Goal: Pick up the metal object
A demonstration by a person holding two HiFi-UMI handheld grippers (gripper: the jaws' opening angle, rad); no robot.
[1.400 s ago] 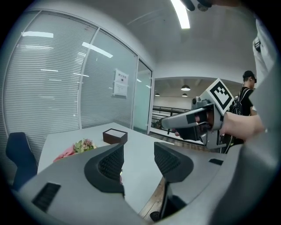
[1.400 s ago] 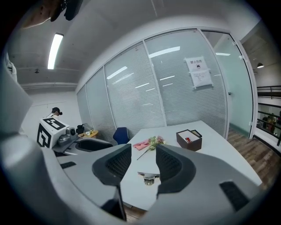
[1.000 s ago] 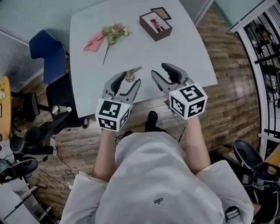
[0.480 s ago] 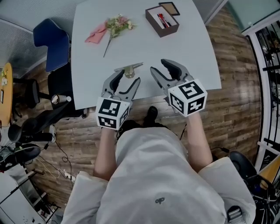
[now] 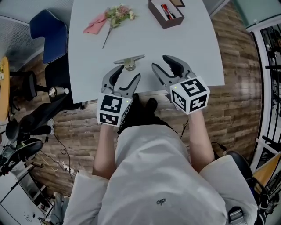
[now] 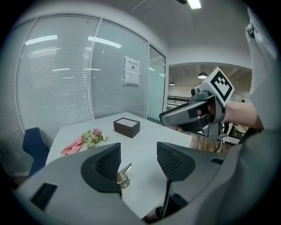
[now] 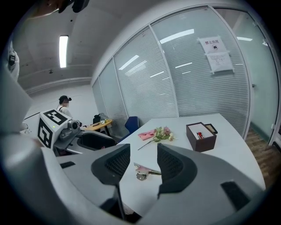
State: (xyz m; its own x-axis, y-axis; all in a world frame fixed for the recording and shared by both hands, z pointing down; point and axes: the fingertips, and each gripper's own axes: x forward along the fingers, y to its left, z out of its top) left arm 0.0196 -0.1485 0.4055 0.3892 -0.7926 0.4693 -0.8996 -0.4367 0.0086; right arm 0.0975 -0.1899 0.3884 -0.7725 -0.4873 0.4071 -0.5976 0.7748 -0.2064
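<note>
left gripper (image 6: 138, 154): jaws spread wide, having just been opening, nothing pinched between them. right gripper (image 7: 144, 159) beside it: jaws apart too, empty. both hang over the near edge of a white table (image 5: 193, 48). the metal object (image 5: 129, 62) lies flat near that edge, just past the left gripper's tips. a flower sprig (image 5: 115, 15) and a dark open box (image 5: 166, 13) sit toward the far edge.

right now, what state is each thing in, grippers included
left gripper: open, fingers have just been opening wider, nothing between them
right gripper: open, empty
metal object: lying flat on the table, untouched, just ahead of both grippers
brown box: open, pens inside
flower sprig: lying flat by the pink cloth
</note>
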